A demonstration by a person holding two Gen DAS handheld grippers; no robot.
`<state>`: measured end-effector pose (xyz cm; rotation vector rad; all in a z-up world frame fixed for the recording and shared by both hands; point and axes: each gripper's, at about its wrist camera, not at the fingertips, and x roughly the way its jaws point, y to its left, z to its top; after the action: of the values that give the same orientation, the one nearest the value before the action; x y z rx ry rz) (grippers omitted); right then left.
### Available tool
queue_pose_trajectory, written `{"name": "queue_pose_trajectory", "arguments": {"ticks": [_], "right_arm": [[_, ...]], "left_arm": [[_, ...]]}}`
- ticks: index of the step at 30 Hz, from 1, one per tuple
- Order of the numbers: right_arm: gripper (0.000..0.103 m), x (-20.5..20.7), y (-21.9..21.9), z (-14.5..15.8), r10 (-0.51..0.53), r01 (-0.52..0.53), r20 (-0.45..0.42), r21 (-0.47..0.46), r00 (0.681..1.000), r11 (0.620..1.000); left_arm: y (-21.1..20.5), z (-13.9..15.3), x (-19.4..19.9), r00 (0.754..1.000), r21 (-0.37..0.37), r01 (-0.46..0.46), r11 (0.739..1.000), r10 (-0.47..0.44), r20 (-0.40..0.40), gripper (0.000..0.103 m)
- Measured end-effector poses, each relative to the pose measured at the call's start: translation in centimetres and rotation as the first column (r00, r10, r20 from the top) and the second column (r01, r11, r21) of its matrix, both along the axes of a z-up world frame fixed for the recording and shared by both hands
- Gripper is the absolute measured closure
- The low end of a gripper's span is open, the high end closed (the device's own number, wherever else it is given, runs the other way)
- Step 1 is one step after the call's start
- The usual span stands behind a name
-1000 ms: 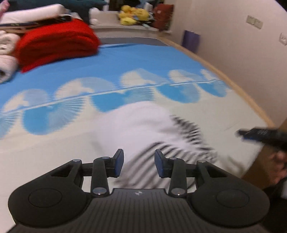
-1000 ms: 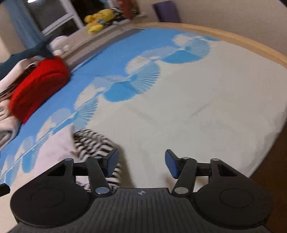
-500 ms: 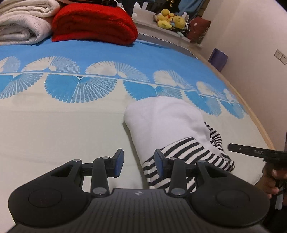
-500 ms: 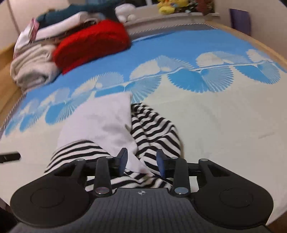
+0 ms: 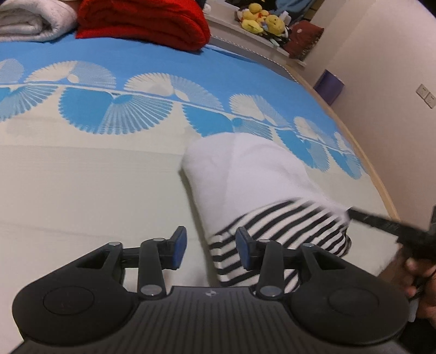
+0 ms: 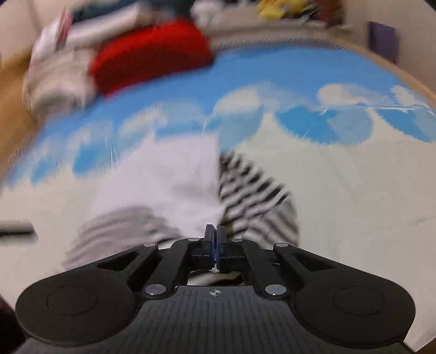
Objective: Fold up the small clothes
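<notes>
Blue pads of the right gripper (image 6: pixel 215 239) are pressed together on the near edge of the white garment with black-and-white striped sleeves (image 6: pixel 174 188), and this view is blurred. The left gripper (image 5: pixel 211 246) has its two fingers apart and holds nothing, with a striped cuff lying just in front of its right finger. The garment lies on the cream part of the bed cover (image 5: pixel 81 177), below the blue fan pattern; far behind are a red blanket (image 5: pixel 144 21), a white quilt (image 5: pixel 32 19) and yellow plush toys (image 5: pixel 261 20).
</notes>
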<state>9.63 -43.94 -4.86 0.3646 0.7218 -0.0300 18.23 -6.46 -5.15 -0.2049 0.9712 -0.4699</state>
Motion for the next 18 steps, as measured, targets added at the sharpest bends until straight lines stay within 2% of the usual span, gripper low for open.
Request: {"name": "queue_pose_trajectory", "arguments": {"ticks": [2, 5, 7, 10, 12, 13, 16, 18], "right_arm": [[0.103, -1.9, -2.7, 0.5, -0.058, 0.055, 0.033, 0.093, 0.998, 0.994], [0.103, -3.8, -4.2, 0.4, -0.082, 0.079, 0.031, 0.091, 0.996, 0.993], [0.103, -4.5, -5.2, 0.2, -0.103, 0.100, 0.016, 0.102, 0.995, 0.990], [0.103, -4.2, -5.8, -1.2, -0.117, 0.123, -0.078, 0.081, 0.990, 0.989], [0.103, -3.5, -5.7, -2.4, -0.107, 0.118, -0.148, 0.067, 0.983, 0.991], [0.103, -3.1, -5.3, -2.8, -0.098, 0.108, -0.166, 0.054, 0.981, 0.993], [0.103, -1.7, -4.0, -3.8, -0.071, 0.075, -0.201, 0.009, 0.977, 0.997], [0.103, -0.6, -3.4, -5.2, -0.064, 0.064, -0.268, -0.009, 0.961, 0.998]], "left_arm": [[-1.0, -0.2, -0.2, 1.000, -0.002, 0.021, 1.000, -0.021, -0.005, 0.050], [-2.8, -0.8, -0.6, 0.998, 0.004, 0.060, 0.998, -0.060, -0.016, 0.047], [-3.9, -1.3, -0.8, 0.996, -0.001, 0.089, 0.996, -0.089, -0.025, 0.041], [-5.3, -2.0, -1.1, 0.990, -0.036, 0.129, 0.991, -0.130, -0.052, 0.033], [-6.2, -2.7, -1.1, 0.984, -0.042, 0.152, 0.987, -0.155, -0.084, 0.031], [-6.6, -3.2, -1.1, 0.982, -0.028, 0.161, 0.987, -0.163, -0.099, 0.031], [-7.9, -5.3, -0.9, 0.974, 0.087, 0.178, 0.980, -0.163, -0.155, 0.026], [-8.3, -6.6, -0.6, 0.971, 0.173, 0.185, 0.967, -0.153, -0.183, 0.028]]}}
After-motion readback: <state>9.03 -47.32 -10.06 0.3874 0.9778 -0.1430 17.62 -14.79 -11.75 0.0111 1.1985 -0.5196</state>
